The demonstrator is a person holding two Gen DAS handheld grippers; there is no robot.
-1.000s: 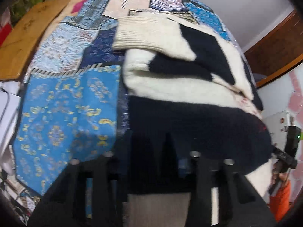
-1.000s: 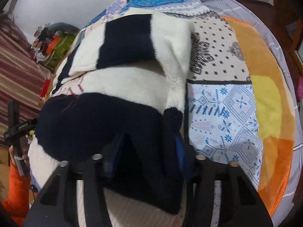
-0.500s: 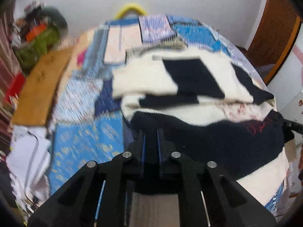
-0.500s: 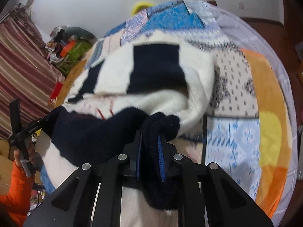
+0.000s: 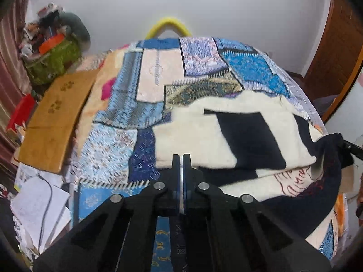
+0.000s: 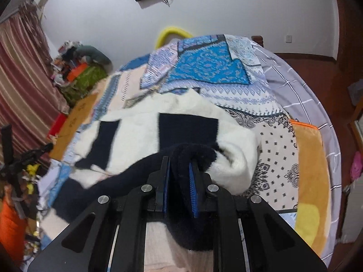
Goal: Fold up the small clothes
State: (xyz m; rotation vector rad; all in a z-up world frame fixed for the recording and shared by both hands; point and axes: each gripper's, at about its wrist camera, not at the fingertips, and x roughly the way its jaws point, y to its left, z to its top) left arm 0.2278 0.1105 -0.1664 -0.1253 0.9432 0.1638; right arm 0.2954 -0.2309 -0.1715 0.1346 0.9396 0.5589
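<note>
A cream and navy sweater lies on the patchwork quilt, its sleeves folded across the body. My left gripper hovers above the sweater's near left corner. Its fingers are shut flat together and no cloth shows between them. My right gripper is shut on a thick bunch of the navy hem and holds it up over the sweater. In the left wrist view the raised hem hangs from the right edge and sags down toward the front.
A wooden board and loose papers lie left of the quilt, with a green bag pile behind. An orange blanket covers the bed's right side. An orange sleeve shows at the left.
Both grippers shut on the navy hem, rose and tipped up toward the wall. The right one carried the hem up over the body. The hem no longer shows in the left one.
</note>
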